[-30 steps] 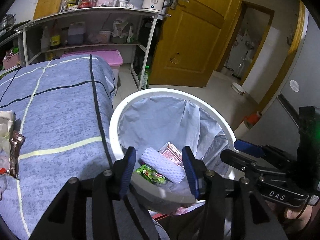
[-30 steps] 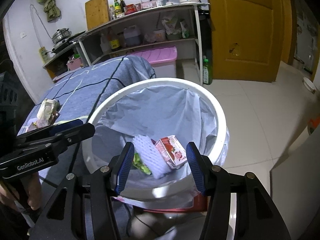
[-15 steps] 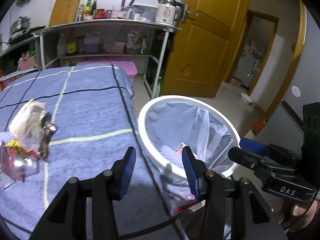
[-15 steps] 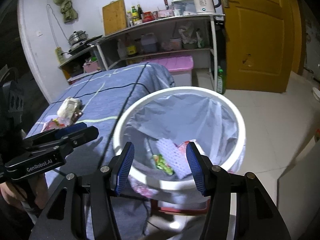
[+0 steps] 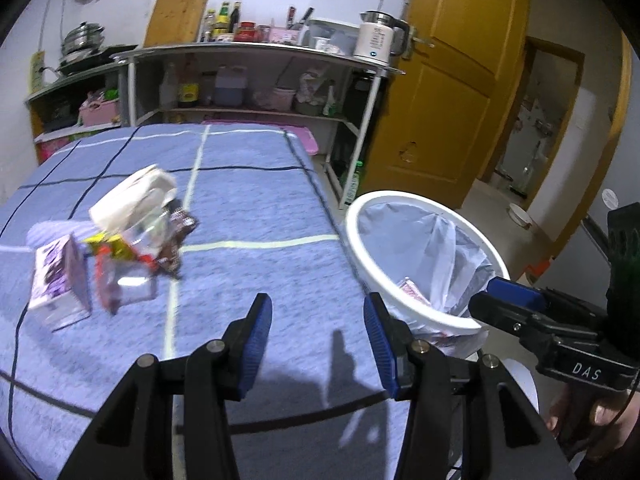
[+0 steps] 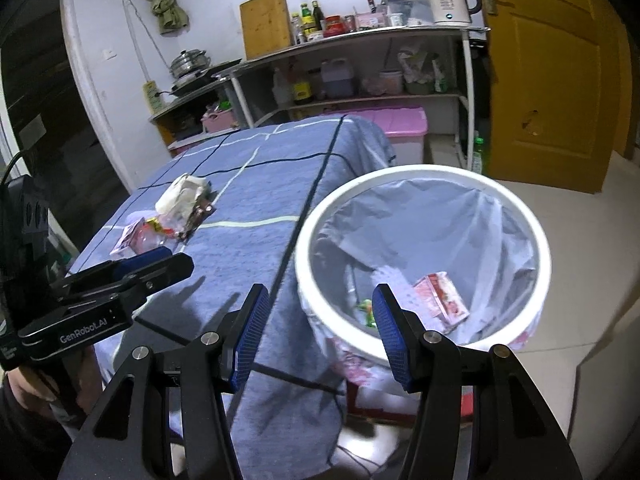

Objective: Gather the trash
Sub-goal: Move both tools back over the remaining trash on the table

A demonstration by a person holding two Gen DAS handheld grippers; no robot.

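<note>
A heap of trash (image 5: 136, 236) lies on the blue cloth of the table (image 5: 248, 216): a crumpled white paper, a clear plastic piece, a brown wrapper and a small purple carton (image 5: 60, 284). The same heap (image 6: 176, 216) shows far left in the right wrist view. A white bin (image 6: 532, 232) with a pale liner stands off the table's right edge and holds a red-and-white carton (image 6: 442, 298) and a green wrapper. My left gripper (image 5: 316, 332) is open over bare cloth, right of the heap. My right gripper (image 6: 316, 332) is open above the table edge and the bin's near rim.
A metal shelf (image 5: 256, 56) with bottles, a kettle and a cutting board stands behind the table. A pink lidded box (image 6: 396, 124) sits on the floor beside it, and a yellow door (image 6: 552, 72) is at the right. Pale floor tiles lie past the bin.
Both grippers swung left, away from the bin and toward the table. The trash heap came into the left wrist view and the bin slid to the right. Neither gripper's opening changed.
</note>
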